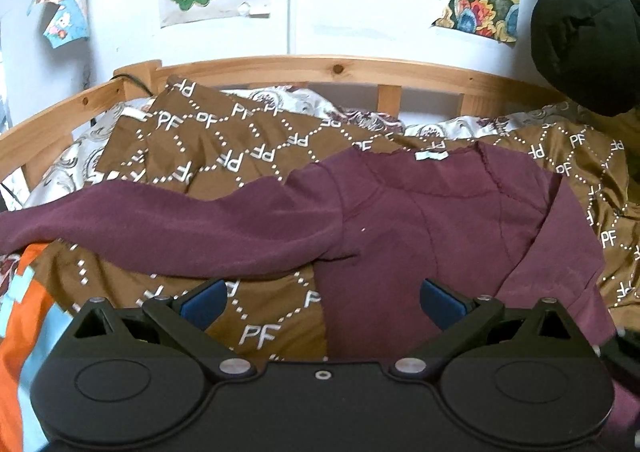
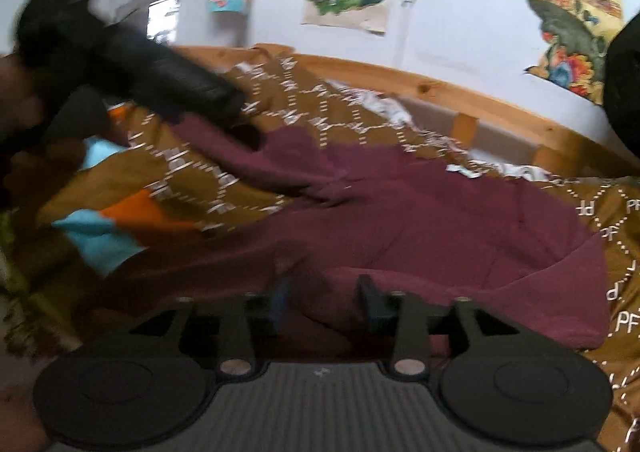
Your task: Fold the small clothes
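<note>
A maroon long-sleeved top lies spread on the brown patterned bedspread, neckline and label toward the headboard. One sleeve stretches far out to the left. My left gripper hovers over the top's lower left edge, its blue pads wide open and holding nothing. The right wrist view is blurred. There my right gripper stands open just above the maroon top, with a clear gap between its fingers and the pads pressing on nothing.
A wooden bed frame runs behind the bedding, under a white wall with posters. An orange and light blue cloth lies at the left. A black padded garment hangs at the upper right. A blurred black tool crosses the right view's upper left.
</note>
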Tool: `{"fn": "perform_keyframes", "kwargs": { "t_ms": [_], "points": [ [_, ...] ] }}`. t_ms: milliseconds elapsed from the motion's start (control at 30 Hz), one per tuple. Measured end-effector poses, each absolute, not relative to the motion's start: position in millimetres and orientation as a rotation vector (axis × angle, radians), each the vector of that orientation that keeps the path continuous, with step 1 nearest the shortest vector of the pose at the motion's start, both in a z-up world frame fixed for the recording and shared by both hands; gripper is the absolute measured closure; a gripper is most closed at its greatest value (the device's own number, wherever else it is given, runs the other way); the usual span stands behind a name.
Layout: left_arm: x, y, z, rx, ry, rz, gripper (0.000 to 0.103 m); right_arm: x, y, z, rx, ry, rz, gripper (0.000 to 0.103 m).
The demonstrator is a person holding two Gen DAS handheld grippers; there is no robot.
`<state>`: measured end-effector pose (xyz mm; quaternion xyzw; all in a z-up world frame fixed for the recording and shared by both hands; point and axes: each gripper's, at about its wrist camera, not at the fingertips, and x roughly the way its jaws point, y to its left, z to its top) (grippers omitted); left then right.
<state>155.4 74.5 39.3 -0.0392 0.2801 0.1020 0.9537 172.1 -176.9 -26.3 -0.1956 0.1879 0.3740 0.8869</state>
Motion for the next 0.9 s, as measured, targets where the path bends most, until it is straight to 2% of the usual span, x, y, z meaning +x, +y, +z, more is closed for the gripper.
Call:
{"fn": "perform_keyframes", "kwargs": {
  "t_ms": [133, 300, 433, 500, 600, 667, 767, 833, 867, 900],
  "points": [
    [172.7, 61.3, 34.1, -0.084, 0.571, 0.167, 0.001, 154.2, -185.5, -23.3, -0.395, 0.415, 0.820, 0.040],
    [195.0, 38.3, 3.2, -0.086, 0.676, 0.120, 0.001, 157.6, -228.5, -5.8, -0.343, 0.397, 0.708, 0.012],
    [190.3, 26.4, -16.4, -0.069, 0.725, 0.080, 0.001, 188.6, -267.6, 0.6, -0.324, 0.423, 0.583, 0.010],
    [187.4, 20.0, -24.7, -0.032, 0.743, 0.064, 0.001, 210.8, -285.3, 0.7, -0.296, 0.424, 0.504, 0.002],
    [183.1, 11.7, -35.8, 0.038, 0.765, 0.063, 0.001, 255.0, -306.5, -0.4, -0.244, 0.436, 0.403, 0.002],
    [179.9, 9.8, -41.7, 0.055, 0.777, 0.062, 0.001, 285.3, -313.8, -3.9, -0.191, 0.454, 0.364, 0.005],
    [179.9, 14.7, -49.1, -0.011, 0.807, 0.072, 0.001, 327.2, -323.0, -9.9, -0.115, 0.511, 0.309, 0.024],
    [179.2, 19.6, -52.2, -0.072, 0.816, 0.081, 0.001, 346.0, -326.9, -15.3, -0.088, 0.544, 0.266, 0.030],
    [179.6, 20.4, -53.0, -0.083, 0.816, 0.082, 0.001, 352.3, -330.9, -18.0, -0.068, 0.557, 0.245, 0.038],
    [179.2, 20.1, -54.1, -0.082, 0.814, 0.082, 0.001, 356.0, -333.2, -20.2, -0.053, 0.569, 0.236, 0.050]
  ]
}}
